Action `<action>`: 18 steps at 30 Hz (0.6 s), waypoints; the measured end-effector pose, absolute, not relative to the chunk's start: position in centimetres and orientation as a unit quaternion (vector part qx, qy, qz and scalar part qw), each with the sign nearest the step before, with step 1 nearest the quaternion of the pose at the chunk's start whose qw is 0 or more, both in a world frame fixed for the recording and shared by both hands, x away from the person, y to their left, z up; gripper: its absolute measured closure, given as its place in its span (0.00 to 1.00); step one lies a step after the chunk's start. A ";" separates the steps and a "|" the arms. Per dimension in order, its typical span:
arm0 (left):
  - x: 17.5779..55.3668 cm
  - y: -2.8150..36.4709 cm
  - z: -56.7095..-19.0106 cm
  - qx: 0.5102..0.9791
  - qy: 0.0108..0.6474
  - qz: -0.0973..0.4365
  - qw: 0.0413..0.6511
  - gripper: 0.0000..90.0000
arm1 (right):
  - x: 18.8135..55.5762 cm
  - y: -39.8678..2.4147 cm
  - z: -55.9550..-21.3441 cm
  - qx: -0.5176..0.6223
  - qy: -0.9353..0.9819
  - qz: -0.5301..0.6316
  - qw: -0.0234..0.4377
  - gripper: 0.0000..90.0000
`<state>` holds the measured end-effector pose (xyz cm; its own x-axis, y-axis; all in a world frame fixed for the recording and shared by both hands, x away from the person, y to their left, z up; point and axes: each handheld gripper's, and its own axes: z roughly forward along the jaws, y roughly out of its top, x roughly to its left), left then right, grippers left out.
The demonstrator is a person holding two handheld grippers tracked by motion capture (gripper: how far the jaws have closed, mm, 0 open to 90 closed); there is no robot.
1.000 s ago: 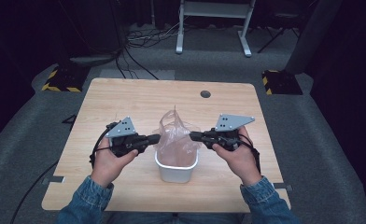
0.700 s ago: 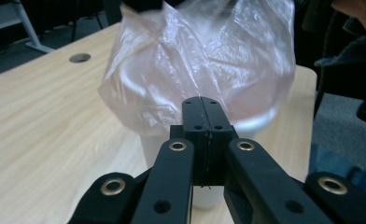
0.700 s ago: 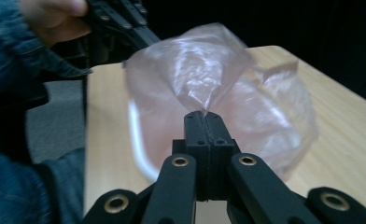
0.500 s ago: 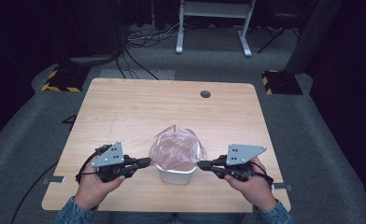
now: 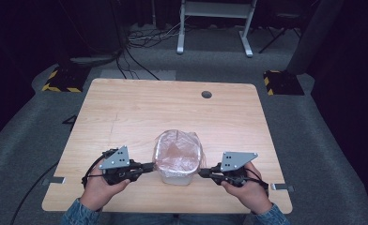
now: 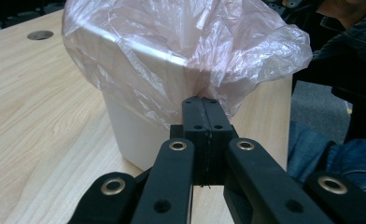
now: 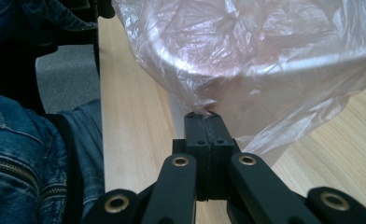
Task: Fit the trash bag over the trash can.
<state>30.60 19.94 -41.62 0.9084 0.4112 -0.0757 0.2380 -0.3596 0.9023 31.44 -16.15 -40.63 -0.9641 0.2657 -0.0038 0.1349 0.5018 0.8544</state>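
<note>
A small white bin [image 5: 177,177] stands near the front edge of the wooden table [image 5: 140,112]. A thin pink plastic bag [image 5: 178,151] is stretched over its rim and hangs down its sides. My left gripper [image 5: 151,165] is at the bin's left side, shut on the bag's edge [image 6: 197,91]. My right gripper [image 5: 202,172] is at the bin's right side, shut on the bag's opposite edge [image 7: 204,109]. In both gripper views the black jaws [image 6: 202,116] meet with plastic film pinched at their tips. Both grippers sit low, beside the bin's wall.
A round cable hole [image 5: 206,94] lies in the table's far part. A white desk frame [image 5: 215,23] and cables lie on the floor beyond. The person's denim sleeves [image 5: 79,215] come in at the table's front edge [image 5: 172,210].
Both grippers have moved down and apart with the bag's edges, from above the bin to beside its walls. The bag, bunched upward before, now lies spread over the rim.
</note>
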 end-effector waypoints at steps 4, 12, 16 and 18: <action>30.6 19.9 -41.7 0.825 0.189 0.093 0.524 1.00 | 31.4 -16.3 -40.8 0.117 0.871 0.469 0.083 1.00; 30.6 19.8 -42.1 0.830 0.183 0.082 0.520 1.00 | 31.6 -15.5 -41.8 0.112 0.888 0.439 0.080 1.00; 30.9 19.4 -43.5 0.846 0.189 0.078 0.492 1.00 | 31.4 -15.1 -42.0 0.106 0.893 0.431 0.080 1.00; 31.2 19.4 -43.9 0.847 0.200 0.081 0.486 1.00 | 31.6 -15.1 -42.3 0.112 0.897 0.418 0.089 1.00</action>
